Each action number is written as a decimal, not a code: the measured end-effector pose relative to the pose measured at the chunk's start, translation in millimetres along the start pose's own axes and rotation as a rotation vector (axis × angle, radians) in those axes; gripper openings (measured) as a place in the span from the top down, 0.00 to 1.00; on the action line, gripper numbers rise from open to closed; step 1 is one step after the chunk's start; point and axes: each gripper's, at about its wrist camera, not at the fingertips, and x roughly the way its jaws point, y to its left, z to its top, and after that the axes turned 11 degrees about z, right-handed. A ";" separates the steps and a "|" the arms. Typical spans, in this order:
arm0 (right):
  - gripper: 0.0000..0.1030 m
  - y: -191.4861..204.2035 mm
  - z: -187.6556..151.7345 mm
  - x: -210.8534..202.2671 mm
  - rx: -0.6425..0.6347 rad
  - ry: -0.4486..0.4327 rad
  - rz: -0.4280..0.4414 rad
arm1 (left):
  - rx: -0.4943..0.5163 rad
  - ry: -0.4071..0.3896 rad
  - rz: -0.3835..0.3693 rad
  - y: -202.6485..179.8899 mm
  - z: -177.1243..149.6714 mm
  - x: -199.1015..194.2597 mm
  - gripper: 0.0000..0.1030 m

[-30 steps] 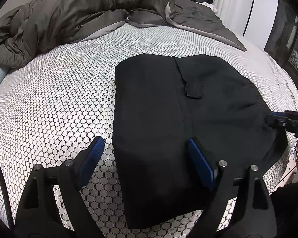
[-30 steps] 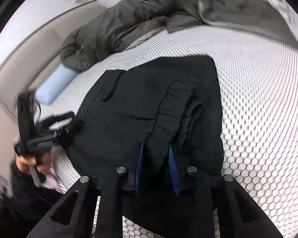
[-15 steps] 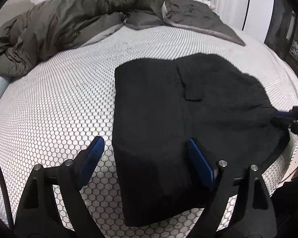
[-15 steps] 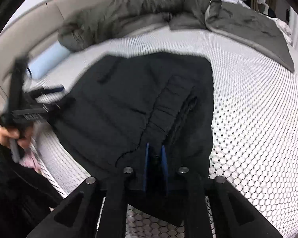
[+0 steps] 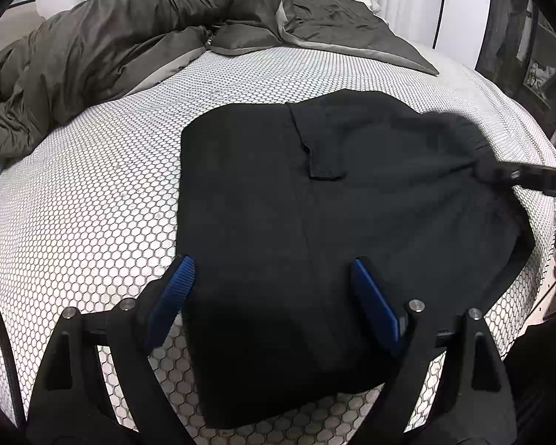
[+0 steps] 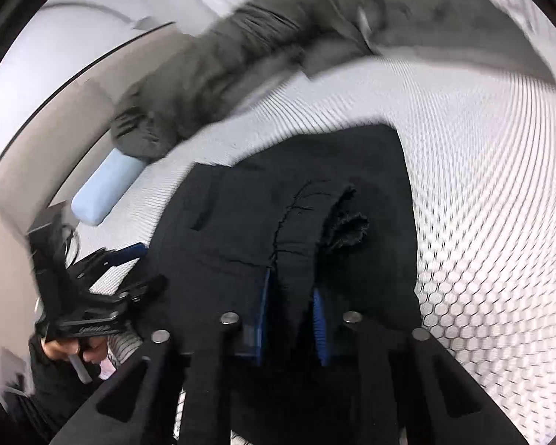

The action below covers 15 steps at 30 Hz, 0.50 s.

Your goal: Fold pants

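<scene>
While our left gripper (image 5: pixel 270 296) hangs wide apart over the near edge of the pants (image 5: pixel 296 241), its view has changed little from a second ago: the black pants still lie folded flat on the mattress (image 5: pixel 92 204), though their right side is now drawn up toward our right gripper (image 5: pixel 500 174), which bites the cloth there. One left pad sits over the mattress just off the left fold, the other over the cloth; neither grips. Bare mattress runs wide to the left and beyond the far edge, up to the duvet (image 5: pixel 111 48); on the right the pants reach almost to the bed's edge.

Through the right wrist, blurred now, our right gripper (image 6: pixel 289 315) has a ridge of waistband between its pads, and the jaws are closing on it, as they did a second ago. More cloth bunches ahead of the pads than before. Our left gripper (image 6: pixel 129 270) shows at the left near a blue pillow (image 6: pixel 103 193); open mattress lies to the right.
</scene>
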 end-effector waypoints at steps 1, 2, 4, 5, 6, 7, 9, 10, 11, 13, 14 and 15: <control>0.81 3.6 0.3 -2.1 -0.020 -0.007 -0.019 | 0.003 0.001 0.002 -0.1 -1.2 0.2 0.17; 0.81 3.2 -3.4 -1.4 -0.056 0.005 -0.098 | 0.007 0.002 0.002 0.4 -1.7 1.5 0.16; 0.78 -12.1 -11.6 8.6 -0.041 0.070 -0.190 | 0.017 0.003 0.011 0.5 -0.8 2.0 0.16; 0.78 -21.4 -12.1 7.2 0.012 0.063 -0.158 | 0.017 -0.003 0.028 1.1 0.0 -1.1 0.17; 0.78 -20.7 -10.3 0.6 0.024 0.034 -0.142 | 0.015 -0.020 0.042 1.0 1.4 -7.3 0.17; 0.78 -12.4 -7.5 -9.1 -0.013 -0.002 -0.152 | 0.014 -0.047 0.038 0.9 2.7 -14.2 0.17; 0.78 7.1 -5.0 -24.2 -0.101 -0.071 -0.182 | 0.025 -0.102 -0.016 -3.3 4.4 -26.5 0.16; 0.78 16.2 -5.0 -28.7 -0.129 -0.100 -0.173 | 0.047 -0.105 -0.048 -8.4 5.2 -27.2 0.17; 0.78 29.3 -7.1 -31.9 -0.166 -0.135 -0.139 | 0.068 -0.095 -0.076 -14.2 5.3 -24.3 0.17; 0.78 47.6 -9.4 -16.2 -0.218 -0.105 -0.089 | 0.088 -0.061 -0.120 -25.8 5.2 -10.7 0.25; 0.78 54.0 -12.0 -3.2 -0.233 -0.062 -0.069 | 0.094 -0.040 -0.132 -30.1 5.2 -4.1 0.29; 0.78 58.1 -15.2 12.9 -0.242 -0.010 -0.054 | 0.110 -0.031 -0.125 -35.3 4.3 2.7 0.29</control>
